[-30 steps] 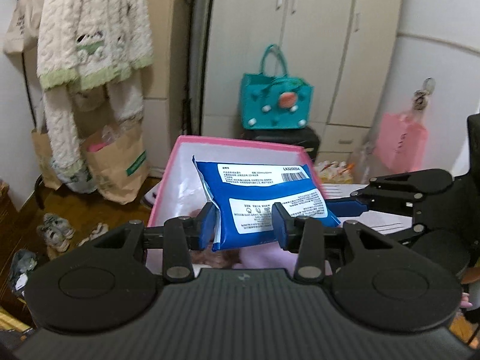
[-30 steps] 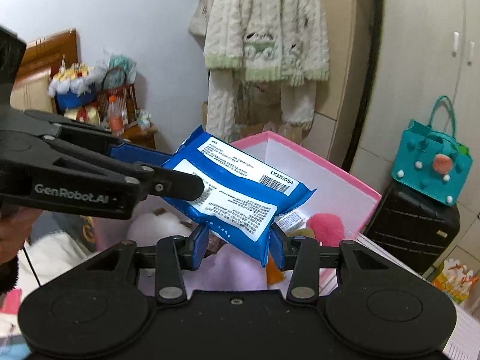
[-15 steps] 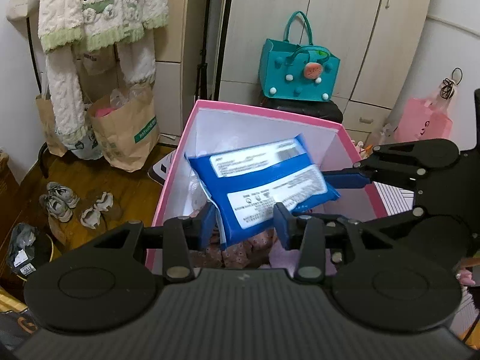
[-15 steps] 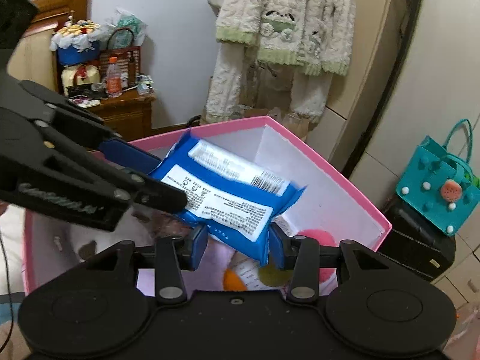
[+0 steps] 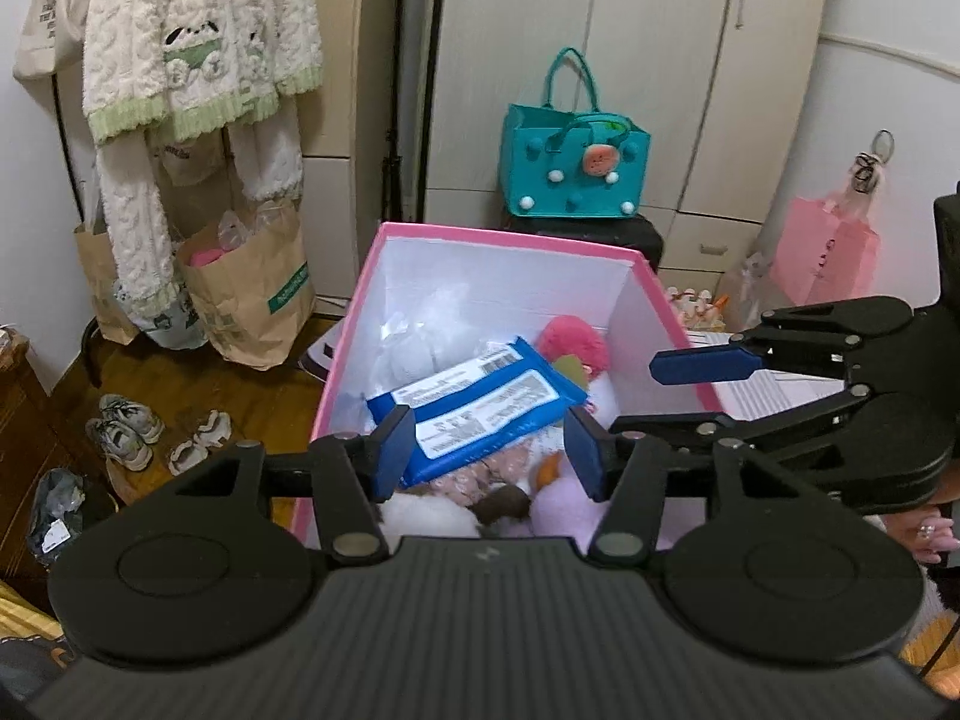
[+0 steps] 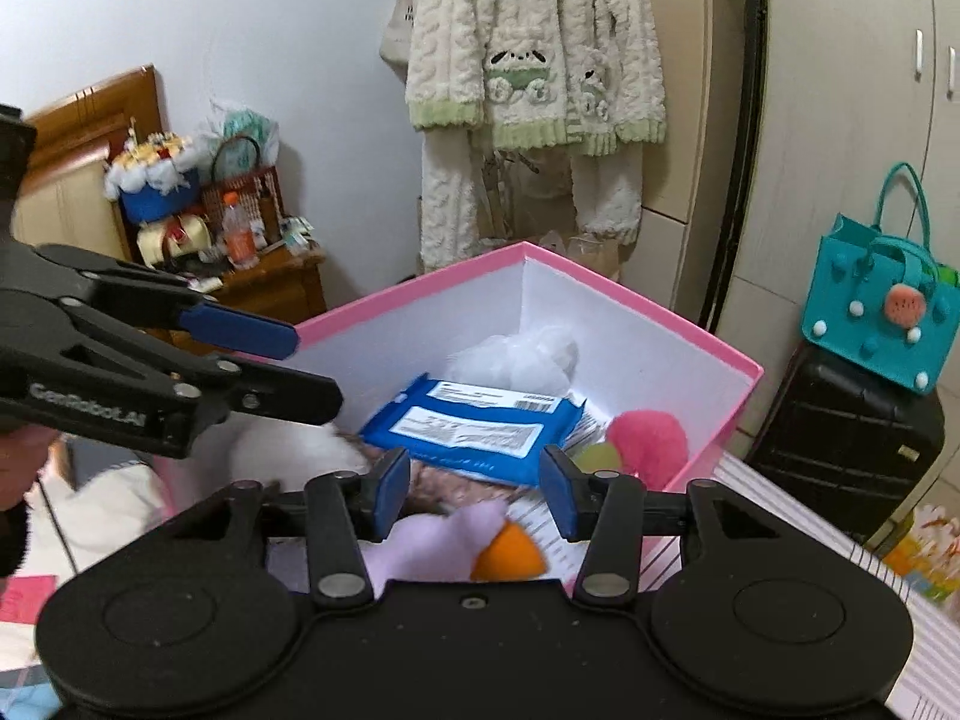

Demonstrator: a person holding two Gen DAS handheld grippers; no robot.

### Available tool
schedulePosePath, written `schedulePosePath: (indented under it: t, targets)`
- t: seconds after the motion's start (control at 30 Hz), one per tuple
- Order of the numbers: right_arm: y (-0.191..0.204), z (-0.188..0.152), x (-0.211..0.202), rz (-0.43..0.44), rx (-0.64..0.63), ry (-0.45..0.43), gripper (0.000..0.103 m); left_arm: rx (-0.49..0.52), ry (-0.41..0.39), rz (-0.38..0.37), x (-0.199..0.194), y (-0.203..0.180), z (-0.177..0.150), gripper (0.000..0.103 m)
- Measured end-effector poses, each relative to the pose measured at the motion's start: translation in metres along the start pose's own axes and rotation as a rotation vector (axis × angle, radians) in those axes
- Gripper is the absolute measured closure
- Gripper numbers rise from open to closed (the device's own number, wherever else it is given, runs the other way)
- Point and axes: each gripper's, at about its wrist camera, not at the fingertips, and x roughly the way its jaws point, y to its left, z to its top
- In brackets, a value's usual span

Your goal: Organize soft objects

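A blue wet-wipes pack (image 5: pixel 480 405) lies inside the pink box (image 5: pixel 510 237) on top of soft toys; it also shows in the right wrist view (image 6: pixel 474 429). A pink fluffy toy (image 5: pixel 573 342) and a white plush (image 6: pixel 522 360) lie beside it in the pink box (image 6: pixel 636 300). My left gripper (image 5: pixel 489 453) is open just above the pack's near edge. My right gripper (image 6: pixel 477 495) is open above the box's near side. Neither one holds anything.
A teal felt bag (image 5: pixel 573 165) sits on a black suitcase behind the box. Paper bags (image 5: pixel 252 288) and shoes (image 5: pixel 126 426) stand on the wooden floor at left. A cream sweater (image 6: pixel 534 60) hangs above. A pink bag (image 5: pixel 825 252) hangs at right.
Both grippers held the blue pack over the box, lowered it, then opened. The pack now lies loose in the box among the toys.
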Motion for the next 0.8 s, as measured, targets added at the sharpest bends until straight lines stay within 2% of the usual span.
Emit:
schedulePosePath:
  t: [0.2, 0.3, 0.47, 0.63, 0.77, 0.8]
  targets:
    - [0.012, -0.006, -0.031, -0.01, 0.008, -0.017, 0.046, 0.0, 0.018, -0.028, -0.016, -0.009, -0.001, 0.049]
    - [0.02, -0.011, -0.05, -0.007, -0.022, -0.056, 0.046, 0.017, 0.025, -0.065, -0.028, -0.016, -0.001, 0.049]
    - [0.023, -0.017, -0.076, 0.004, 0.014, -0.097, 0.045, 0.047, 0.038, -0.133, -0.053, -0.03, -0.001, 0.046]
    - [0.027, -0.024, -0.103, -0.05, 0.038, -0.112, 0.034, 0.08, 0.041, -0.153, -0.077, -0.046, -0.007, 0.043]
    - [0.026, -0.031, -0.117, -0.097, 0.103, -0.054, 0.029, 0.113, 0.065, -0.193, -0.088, -0.06, -0.017, 0.04]
    - [0.026, -0.034, -0.121, -0.1, 0.112, -0.046, 0.023, 0.124, 0.063, -0.193, -0.091, -0.063, -0.019, 0.036]
